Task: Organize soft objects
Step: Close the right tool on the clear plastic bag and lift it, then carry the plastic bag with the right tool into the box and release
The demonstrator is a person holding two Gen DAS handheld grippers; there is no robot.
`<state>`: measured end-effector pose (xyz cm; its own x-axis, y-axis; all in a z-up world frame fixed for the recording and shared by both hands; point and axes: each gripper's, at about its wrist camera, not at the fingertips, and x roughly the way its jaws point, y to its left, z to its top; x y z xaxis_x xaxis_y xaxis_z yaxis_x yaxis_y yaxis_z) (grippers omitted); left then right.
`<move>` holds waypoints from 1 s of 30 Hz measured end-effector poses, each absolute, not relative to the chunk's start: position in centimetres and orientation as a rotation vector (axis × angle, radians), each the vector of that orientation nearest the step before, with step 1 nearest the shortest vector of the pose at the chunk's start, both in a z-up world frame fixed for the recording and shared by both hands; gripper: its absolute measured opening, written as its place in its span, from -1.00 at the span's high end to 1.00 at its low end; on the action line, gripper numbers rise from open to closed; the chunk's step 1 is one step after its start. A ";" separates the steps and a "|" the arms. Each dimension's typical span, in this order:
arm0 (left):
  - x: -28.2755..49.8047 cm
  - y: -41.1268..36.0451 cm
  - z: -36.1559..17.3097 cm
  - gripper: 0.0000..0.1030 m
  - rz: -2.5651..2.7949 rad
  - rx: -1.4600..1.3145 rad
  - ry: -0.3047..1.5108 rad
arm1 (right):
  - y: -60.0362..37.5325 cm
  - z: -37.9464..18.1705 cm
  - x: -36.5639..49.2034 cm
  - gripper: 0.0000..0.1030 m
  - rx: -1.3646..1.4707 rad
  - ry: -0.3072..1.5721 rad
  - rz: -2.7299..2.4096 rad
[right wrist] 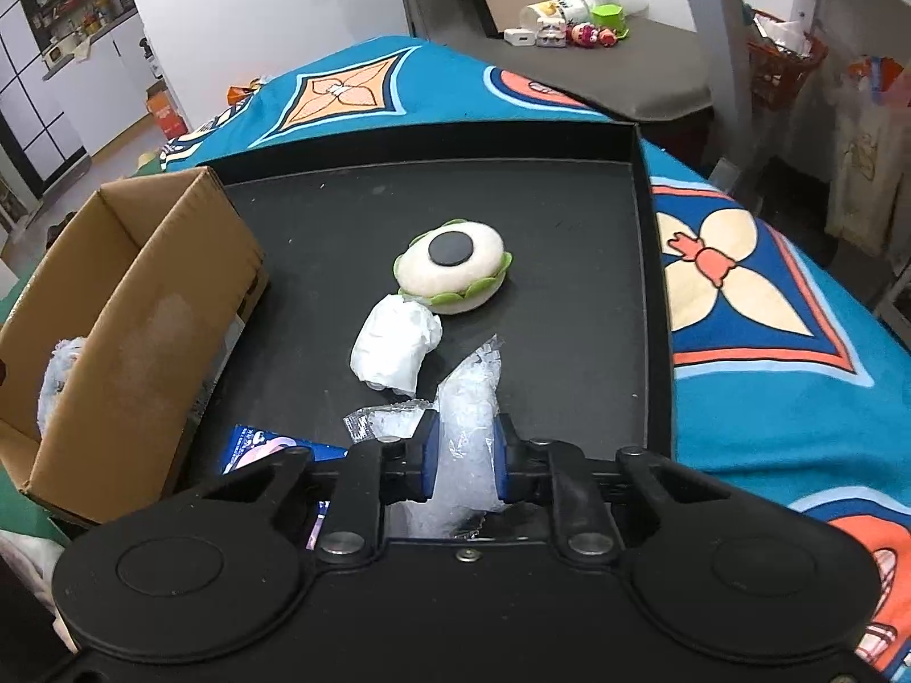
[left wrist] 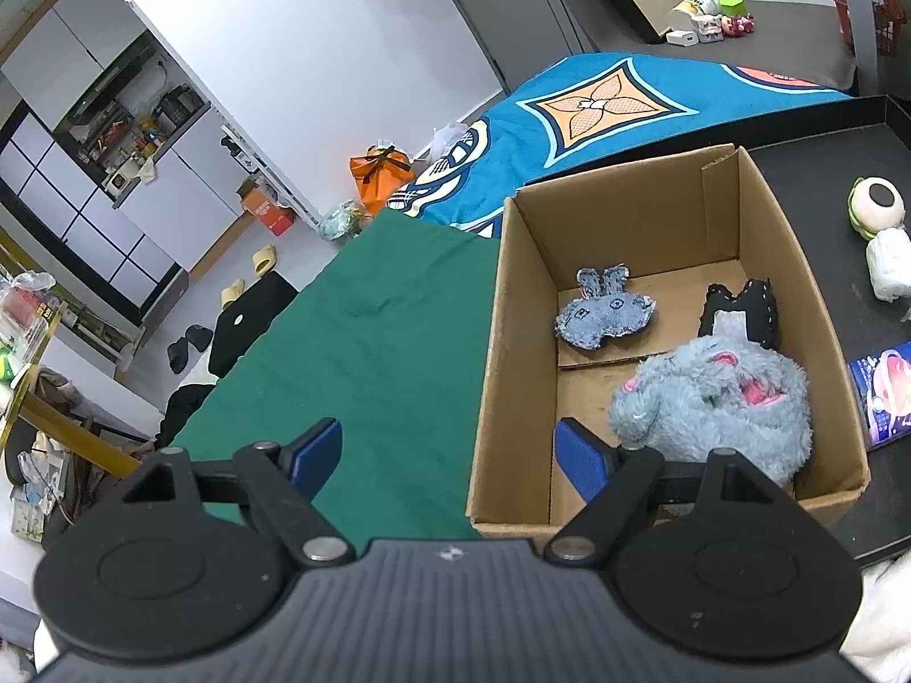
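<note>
Left wrist view:
Left gripper (left wrist: 450, 455): jaws spread wide with nothing between them, straddling the near left wall of the cardboard box (left wrist: 512, 296).
Box contents: a fluffy grey-blue plush (left wrist: 712, 404) lies just beyond the right blue pad; a denim bunny (left wrist: 603, 313) and a black stitched toy (left wrist: 740, 313) rest farther back on the box floor.
Box position: it sits between a green cloth (left wrist: 370, 341) and a black tray (left wrist: 825, 199).

Right wrist view:
Right gripper (right wrist: 464, 458): its blue pads are clenched on a crinkly clear plastic bag (right wrist: 470, 398), which stands up between them above the tray.
Bag look: transparent, wrinkled, bunched thin at the pinch.
Nearby on the tray: a white crumpled wad (right wrist: 396, 344) touching a round cream plush with green petals and a black disc (right wrist: 452, 267), both beyond the fingertips; a blue packet (right wrist: 267, 447) lies left of the gripper, beside the box.
</note>
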<state>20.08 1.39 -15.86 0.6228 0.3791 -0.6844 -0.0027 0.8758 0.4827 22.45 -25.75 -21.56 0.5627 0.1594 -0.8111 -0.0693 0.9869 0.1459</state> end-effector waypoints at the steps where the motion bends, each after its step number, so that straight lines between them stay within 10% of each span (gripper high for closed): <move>1: 20.1 1.4 -15.8 -0.57 0.228 0.465 0.877 | -25.8 -21.4 22.3 0.65 0.103 0.962 0.133; 30: 20.4 4.1 -15.5 -0.49 0.216 0.308 0.902 | -20.5 -12.3 22.1 0.64 0.021 0.770 0.188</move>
